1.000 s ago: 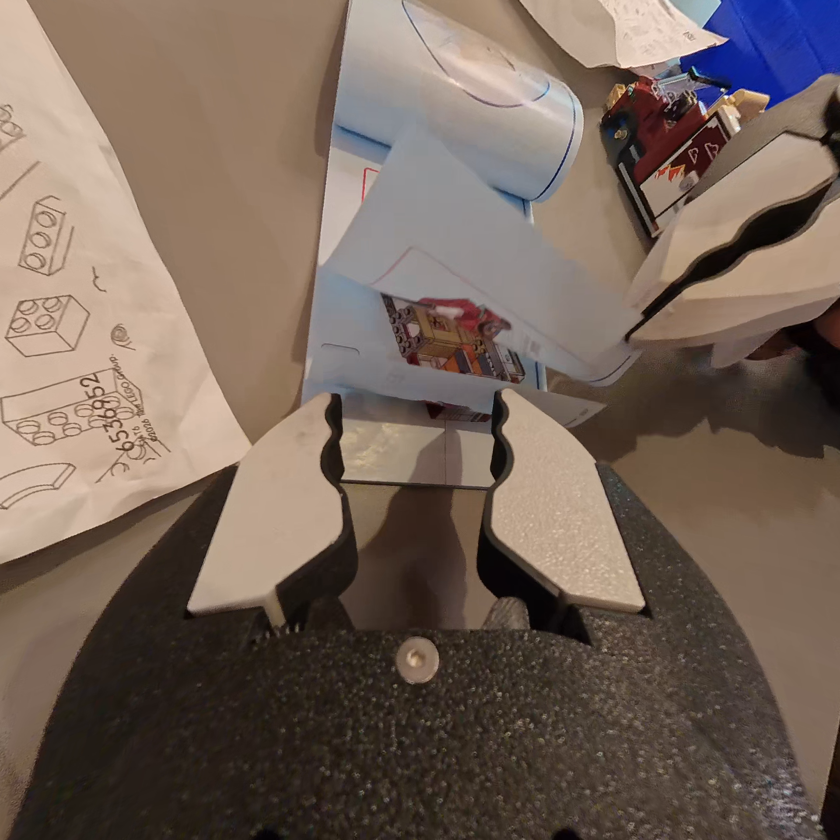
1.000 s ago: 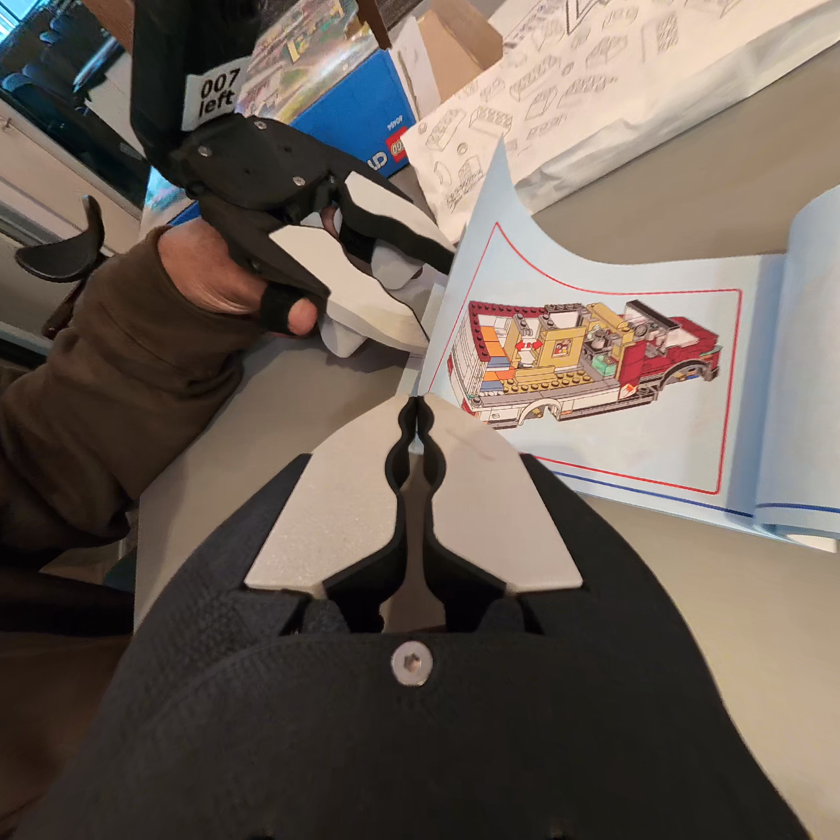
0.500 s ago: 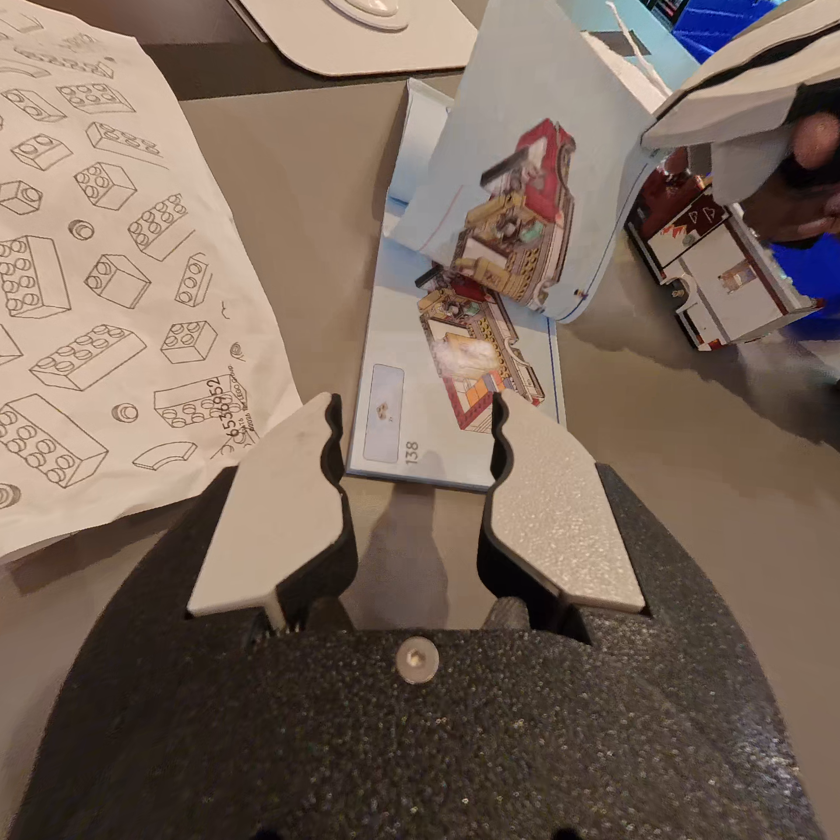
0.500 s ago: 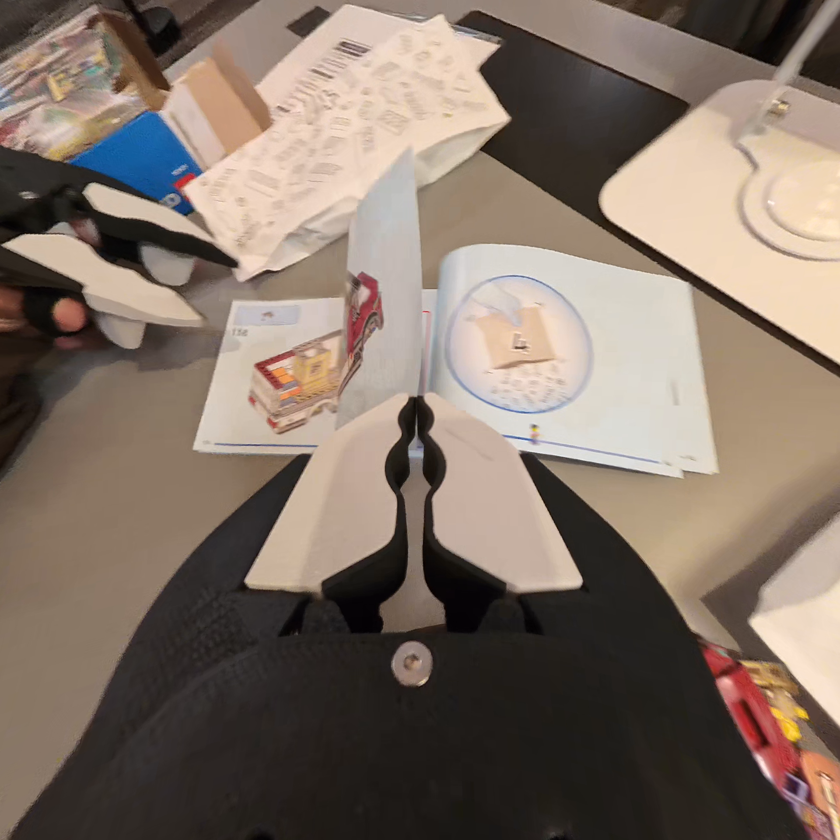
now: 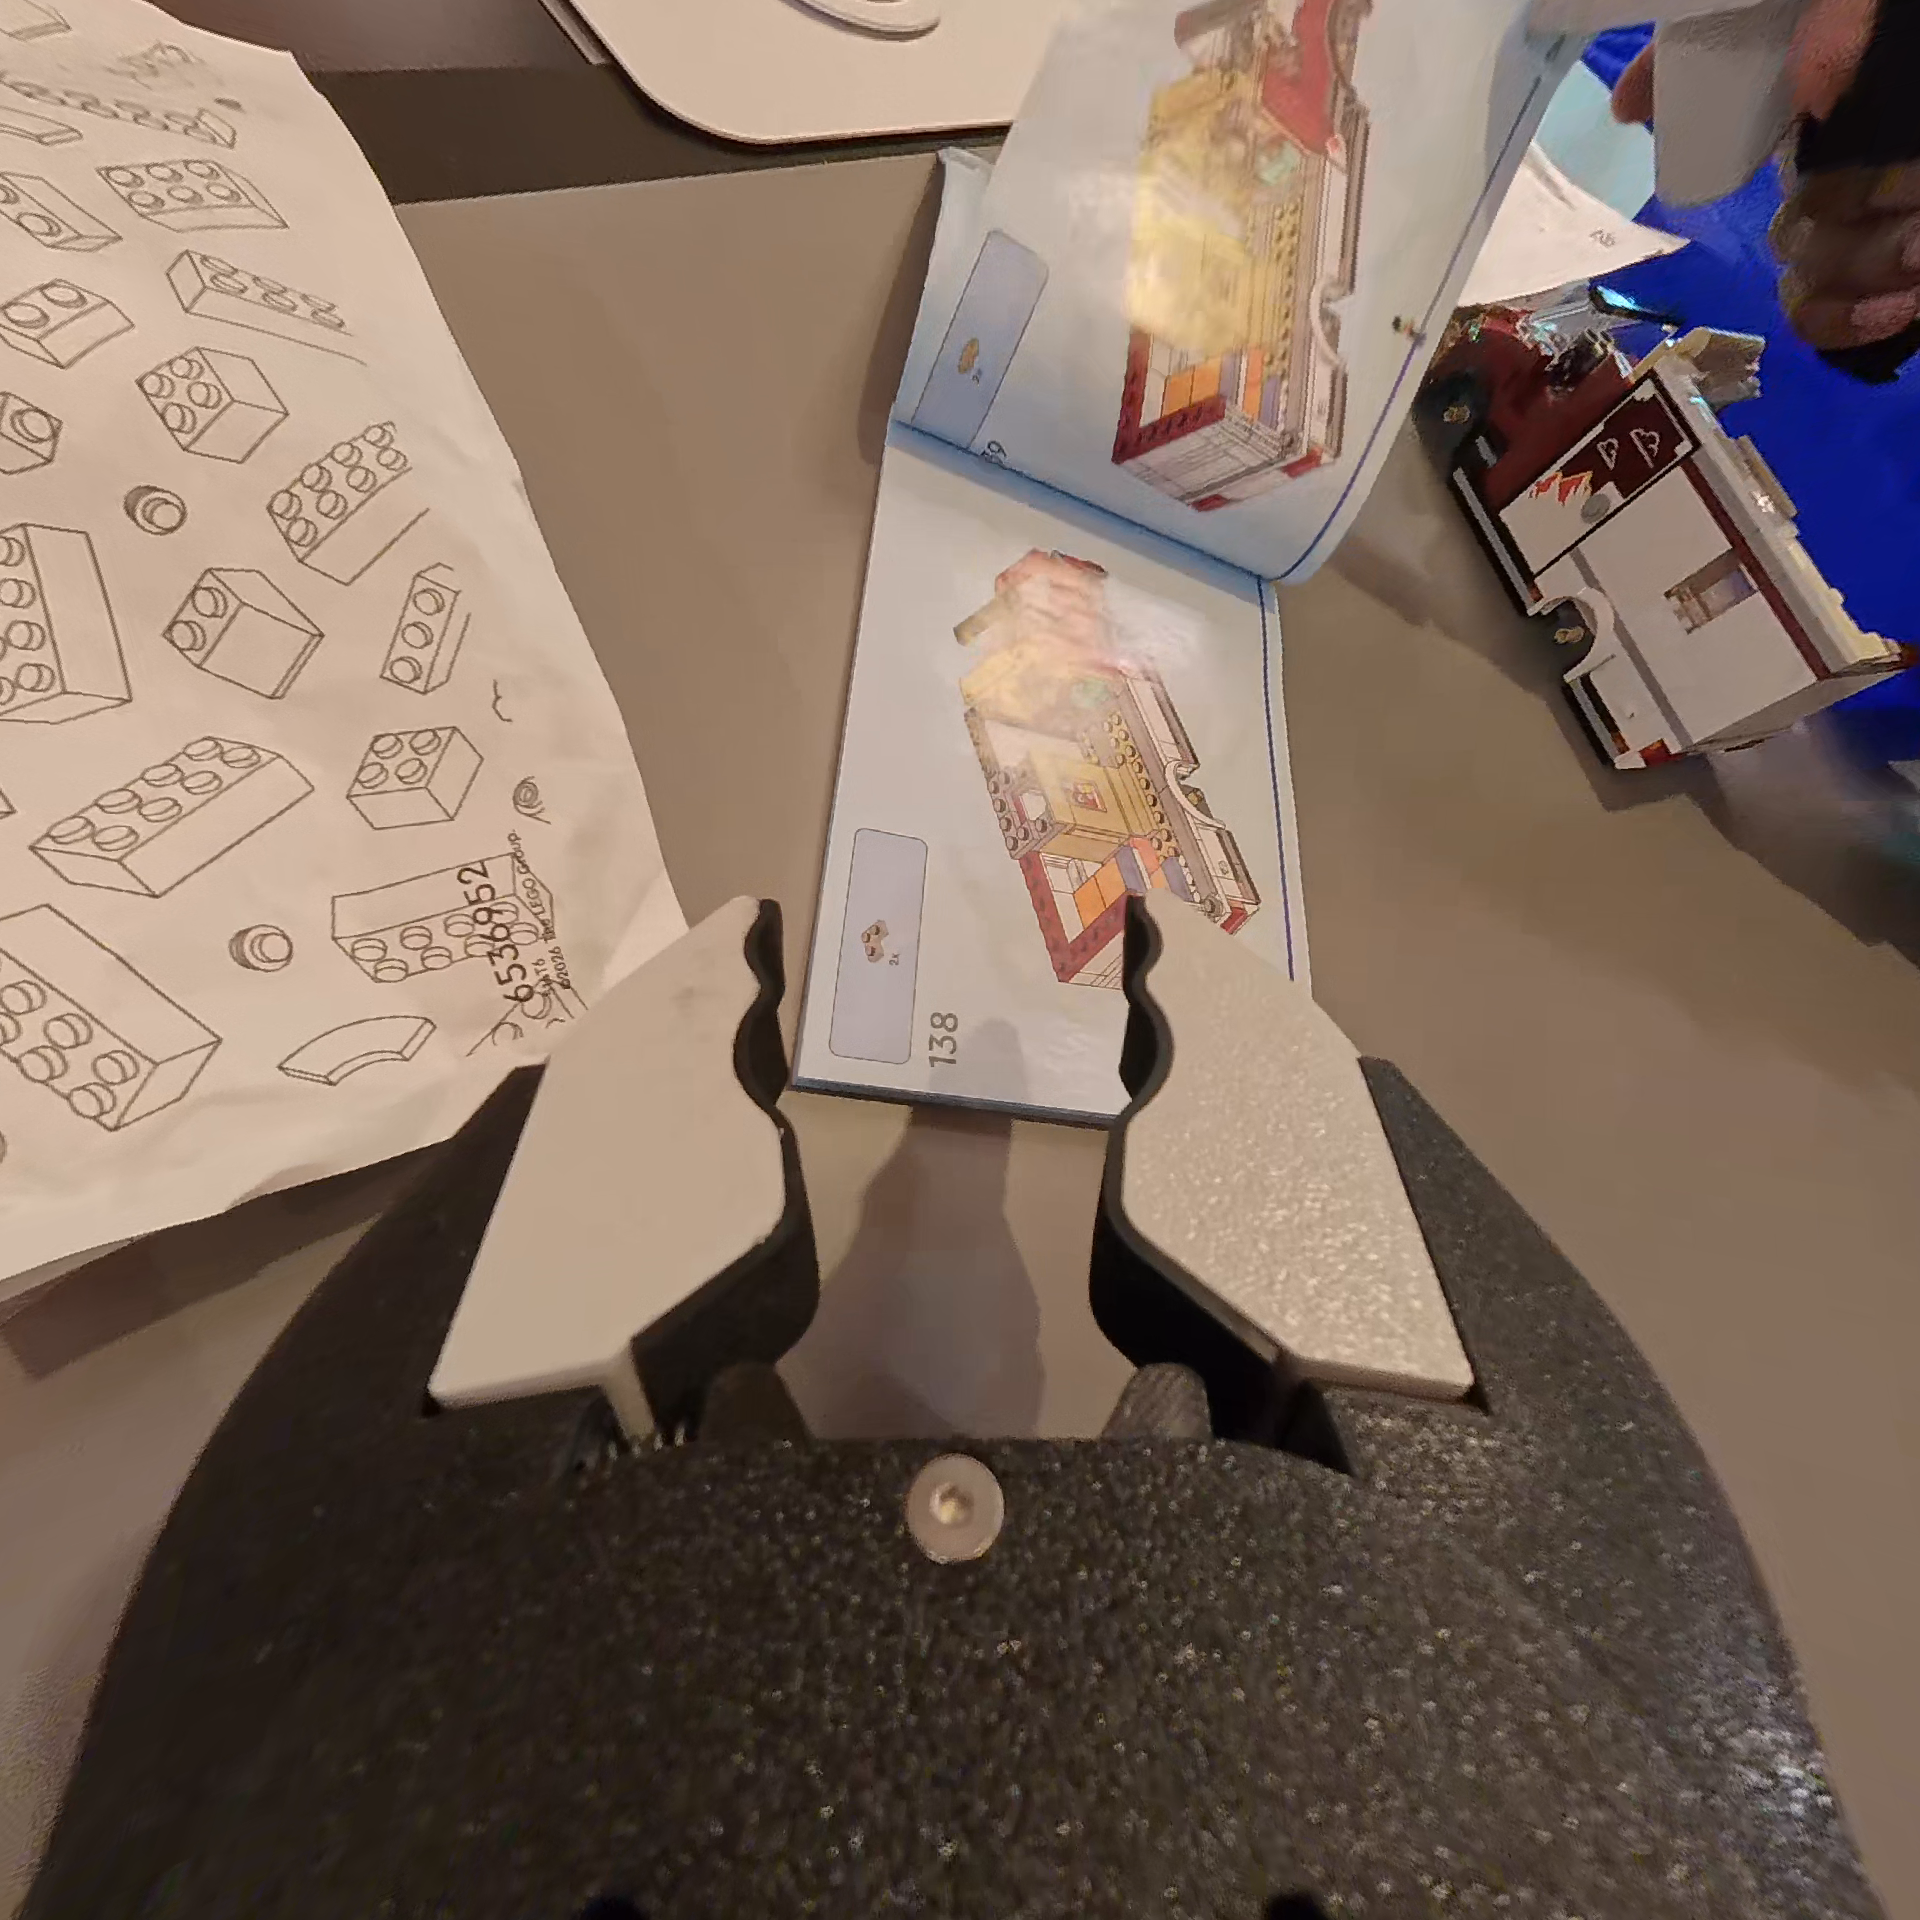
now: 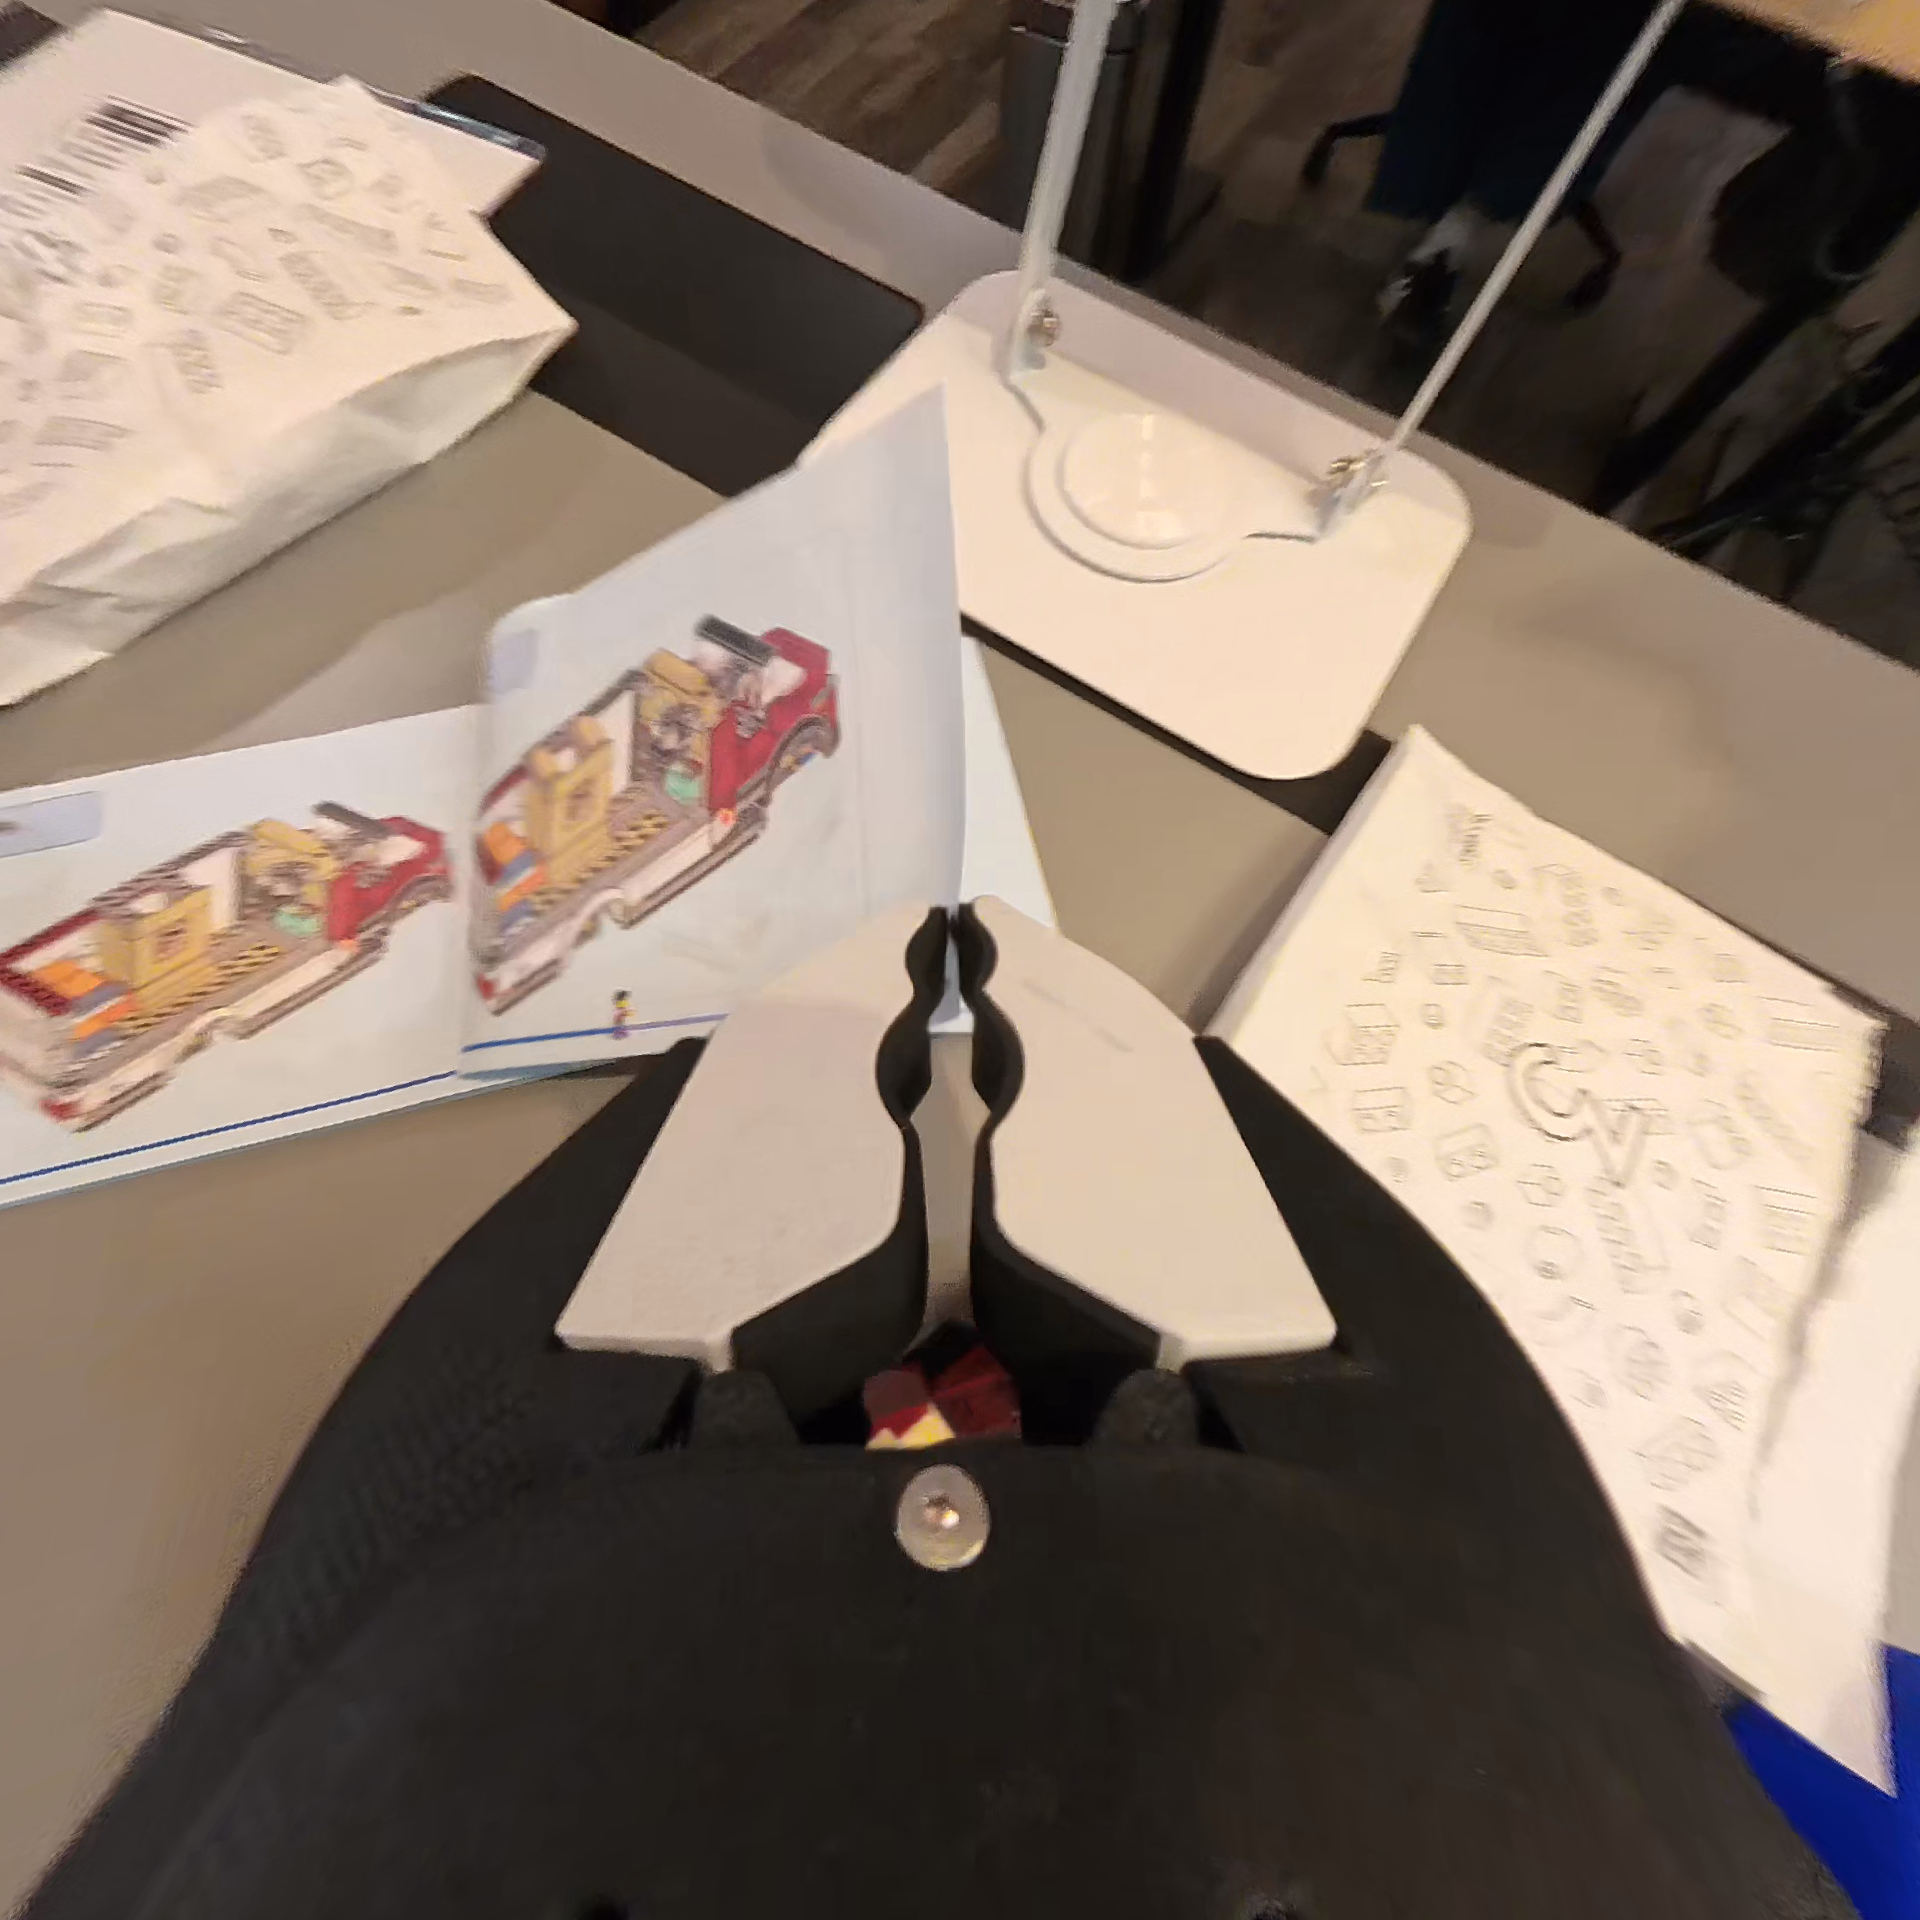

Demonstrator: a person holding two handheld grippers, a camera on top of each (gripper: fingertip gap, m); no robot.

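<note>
Left wrist view: left gripper (image 5: 945,935) spread wide, nothing between its fingers, hovering over the near edge of the open instruction booklet (image 5: 1049,790) on the grey table (image 5: 665,436). Right gripper (image 6: 961,920) clenched on the corner of a lifted page (image 6: 790,727) of that booklet. Toy truck (image 5: 1662,561) right of booklet, printed paper bag (image 5: 239,623) to its left, white lamp base (image 6: 1195,520) beyond it.

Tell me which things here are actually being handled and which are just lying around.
Being handled:
- instruction booklet, lying open on the table
- lifted page, pinched at its corner by the shut right gripper
- left gripper, jaws open over the booklet's near edge

Lying about:
- toy truck
- printed paper bags
- white lamp base
- blue box
</note>
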